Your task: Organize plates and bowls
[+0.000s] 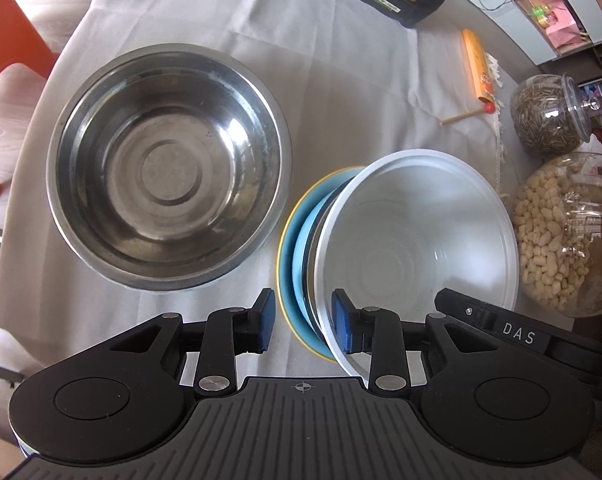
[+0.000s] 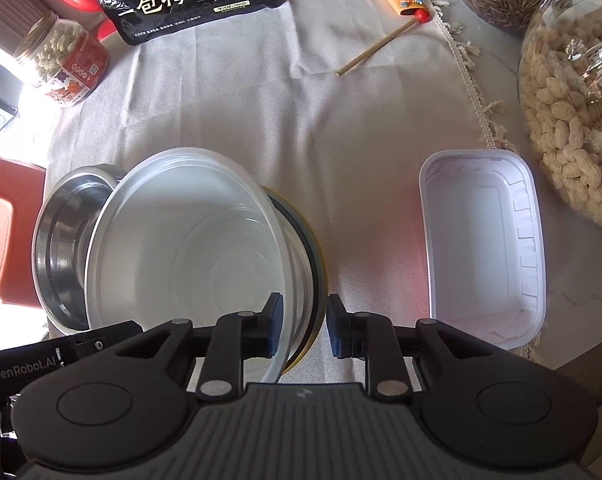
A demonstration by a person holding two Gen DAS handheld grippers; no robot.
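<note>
Our left hand-held gripper (image 1: 304, 326) and right hand-held gripper (image 2: 300, 330) both straddle the translucent white plastic bowl's (image 1: 417, 236) rim, jaws apart, likely steadying it on the blue yellow-rimmed plate (image 1: 291, 236). Beyond-left sits the large steel bowl (image 1: 169, 164).

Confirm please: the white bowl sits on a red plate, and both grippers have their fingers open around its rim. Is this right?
Not quite. The plate under the white bowl is blue with a yellow edge, not red; the left wrist view shows it. The left gripper and right gripper are open around the rim.
</note>
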